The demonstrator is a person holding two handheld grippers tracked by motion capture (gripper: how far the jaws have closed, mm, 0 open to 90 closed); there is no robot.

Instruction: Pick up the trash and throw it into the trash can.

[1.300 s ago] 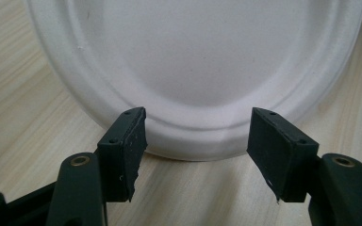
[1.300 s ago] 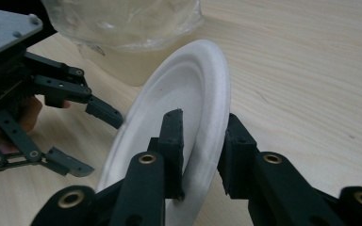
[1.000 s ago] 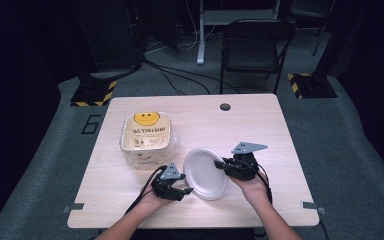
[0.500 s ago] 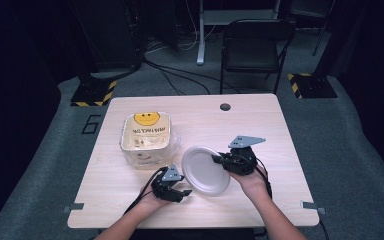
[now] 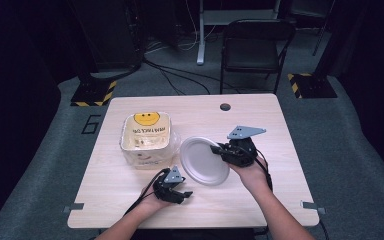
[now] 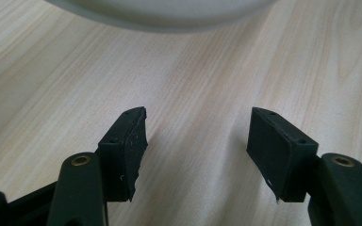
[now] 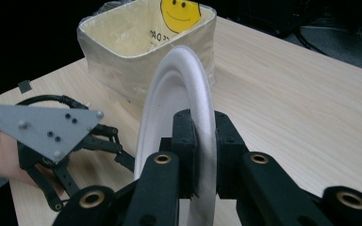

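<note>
Wooden table (image 5: 130,190), right gripper (image 5: 219,149) jaws clamped on white plate (image 5: 202,161), lifted higher than before, left gripper (image 5: 182,190) jaws apart, empty

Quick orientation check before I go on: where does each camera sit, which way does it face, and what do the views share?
High view: above the person's side, facing forward and down on the table; both forearms, left tongs, right tongs holding the white plate.
Left gripper view: on the left tongs, facing down at bare wood; two spread jaws, plate edge at top.
Right gripper view: on the right tongs, facing the smiley bag; jaws clamp the plate.
Shared: plate and table.
</note>
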